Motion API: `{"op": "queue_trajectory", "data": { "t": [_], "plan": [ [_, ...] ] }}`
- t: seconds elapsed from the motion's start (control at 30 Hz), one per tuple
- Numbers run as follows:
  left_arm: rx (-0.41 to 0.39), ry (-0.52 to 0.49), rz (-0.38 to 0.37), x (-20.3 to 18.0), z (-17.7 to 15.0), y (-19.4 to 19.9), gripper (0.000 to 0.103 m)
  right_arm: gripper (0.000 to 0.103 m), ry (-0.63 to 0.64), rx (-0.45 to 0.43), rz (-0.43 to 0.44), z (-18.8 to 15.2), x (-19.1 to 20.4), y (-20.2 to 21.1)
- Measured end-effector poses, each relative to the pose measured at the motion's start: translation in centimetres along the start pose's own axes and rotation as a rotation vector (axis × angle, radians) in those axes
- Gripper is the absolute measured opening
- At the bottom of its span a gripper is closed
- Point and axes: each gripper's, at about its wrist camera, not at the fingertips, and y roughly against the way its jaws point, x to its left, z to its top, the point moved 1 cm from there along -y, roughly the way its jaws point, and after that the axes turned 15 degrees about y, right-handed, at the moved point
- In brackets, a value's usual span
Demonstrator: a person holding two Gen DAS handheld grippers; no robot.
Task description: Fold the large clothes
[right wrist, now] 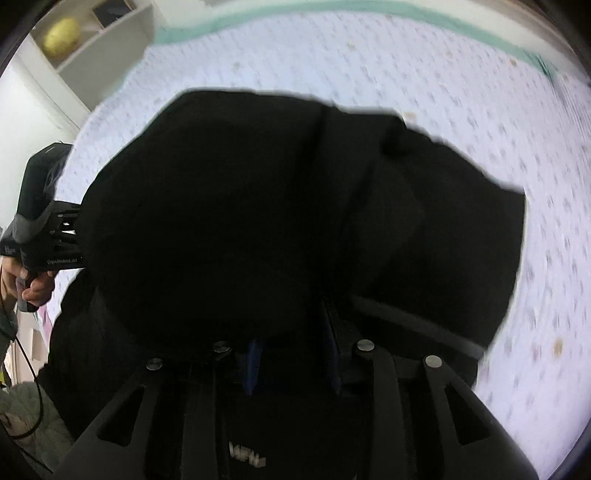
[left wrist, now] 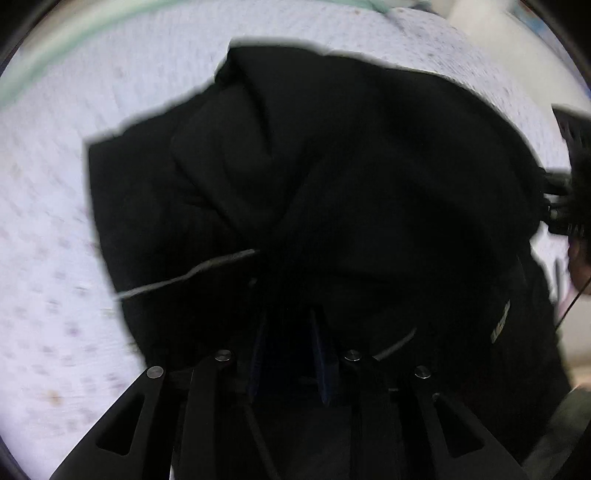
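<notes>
A large black garment (left wrist: pixel 314 177) hangs bunched over a white bedsheet with small purple dots. My left gripper (left wrist: pixel 291 350) is shut on its near edge, and the cloth drapes forward over the blue-lined fingers. A grey drawstring (left wrist: pixel 192 275) trails to the left. In the right wrist view the same black garment (right wrist: pixel 277 206) fills the middle. My right gripper (right wrist: pixel 291 362) is shut on its near edge too, with the fingertips buried in the fabric. Each view shows the other gripper at its side edge, the right one (left wrist: pixel 569 192) and the left one (right wrist: pixel 44 229).
The dotted bedsheet (right wrist: pixel 461 92) spreads all around the garment, with a green border (right wrist: pixel 369 11) at its far edge. A white shelf with a yellow ball (right wrist: pixel 61 37) stands at the upper left of the right wrist view. Both views are motion-blurred.
</notes>
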Motion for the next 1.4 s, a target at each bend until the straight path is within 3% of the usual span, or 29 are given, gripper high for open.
{"op": "queue_trajectory", "data": {
  "t": [0.13,0.17,0.2,0.23,0.33,0.4,0.5,0.63,0.73,0.83,0.93,1.07,1.13,1.2,1.27,1.33,1.4],
  "plan": [
    [-0.102,0.057,-0.041,1.2,1.7,5.9,0.024,0.04,-0.053,-0.08,-0.007,0.8,-1.0,4.8],
    [-0.151,0.078,-0.068,1.6,2.7,7.7,0.024,0.049,-0.075,-0.127,0.013,1.6,-1.5,6.3],
    [-0.197,0.102,-0.114,1.8,3.8,9.3,0.024,0.066,-0.091,-0.174,0.038,2.6,-2.0,7.4],
    [-0.242,0.126,-0.165,1.8,5.0,10.5,0.024,0.072,-0.096,-0.203,0.052,3.7,-1.7,8.1],
    [-0.286,0.176,-0.247,0.9,8.7,10.5,0.024,0.076,-0.061,-0.229,0.014,9.9,-0.5,7.5],
    [-0.26,0.193,-0.276,0.1,10.3,8.7,0.024,0.076,-0.037,-0.168,-0.023,13.4,1.4,4.3],
    [-0.083,0.231,-0.313,-0.8,11.1,3.4,0.024,0.075,-0.063,-0.023,-0.033,14.6,1.8,-1.0],
    [0.158,0.216,-0.135,-0.9,8.3,-4.8,0.026,0.075,-0.127,0.152,0.015,10.8,2.4,-8.1],
    [0.126,0.229,-0.14,-0.4,6.9,-6.5,0.026,0.078,-0.081,0.148,-0.037,9.6,3.6,-9.4],
    [0.115,0.253,-0.156,-0.2,7.2,-5.9,0.026,0.08,-0.101,0.123,-0.027,9.8,3.5,-8.4],
    [0.027,0.217,-0.177,-0.6,6.0,-1.9,0.026,0.076,-0.104,0.041,0.006,9.6,3.7,-4.5],
    [-0.024,0.226,-0.32,0.6,3.1,2.3,0.028,0.076,-0.054,-0.087,-0.011,8.8,5.4,1.0],
    [0.0,0.263,-0.325,0.8,2.2,1.5,0.028,0.076,-0.034,-0.038,-0.05,8.3,5.8,0.2],
    [0.084,0.307,-0.215,1.4,1.3,-1.5,0.028,0.067,-0.019,0.077,-0.083,7.5,5.9,-3.0],
    [0.131,0.376,-0.195,2.2,0.4,-4.3,0.028,0.067,-0.045,0.151,-0.07,7.1,5.3,-6.1],
    [0.106,0.41,-0.219,2.4,-0.2,-3.1,0.027,0.067,-0.084,0.136,-0.071,6.8,5.0,-6.0],
    [0.065,0.406,-0.254,2.8,-1.1,-0.5,0.028,0.067,-0.123,0.103,-0.055,6.6,4.8,-3.3]
  ]
}}
